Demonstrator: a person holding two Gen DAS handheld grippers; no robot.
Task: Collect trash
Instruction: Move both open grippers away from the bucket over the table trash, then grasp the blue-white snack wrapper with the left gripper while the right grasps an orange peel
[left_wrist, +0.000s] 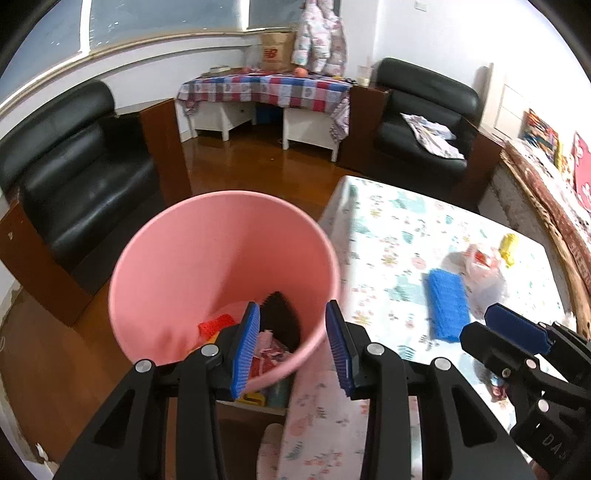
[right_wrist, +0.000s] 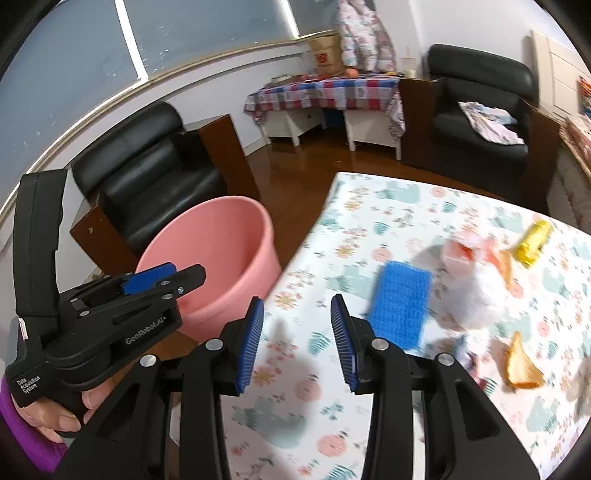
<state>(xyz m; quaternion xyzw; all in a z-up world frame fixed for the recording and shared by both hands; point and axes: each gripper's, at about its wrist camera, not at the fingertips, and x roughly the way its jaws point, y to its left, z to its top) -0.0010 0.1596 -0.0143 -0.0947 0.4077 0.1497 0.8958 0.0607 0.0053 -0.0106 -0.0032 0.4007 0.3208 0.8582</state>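
- Trash is in two places: some lies in the bottom of the pink bin (left_wrist: 221, 273), a red piece (left_wrist: 216, 324), a black piece (left_wrist: 279, 317) and pink scraps among it, and the rest is on the table (left_wrist: 384, 236).
- The bin stands on the wooden floor (left_wrist: 236, 162) just left of the table's edge, with a black armchair (left_wrist: 74, 177) behind it.
- The left gripper (left_wrist: 291, 347) hangs above the bin's near rim, its blue pads (left_wrist: 245, 347) apart and nothing between them (a hand (right_wrist: 59, 417) in a purple sleeve holds its grip in the right wrist view).
- The right gripper (right_wrist: 297, 343) is over the table's left part, jaws likewise apart and empty.
- On the table's flowered cloth, right of both grippers, lies a blue pad-like piece (right_wrist: 400, 302).
- Just beside it to the right sits a crumpled clear plastic bag (right_wrist: 469, 288) (blurred, with something red inside).
- Beyond the bag lies a yellow item (right_wrist: 532, 243), and nearer the camera an orange peel-like scrap (right_wrist: 521, 365).
- Further right the picture is too blurred to tell more.
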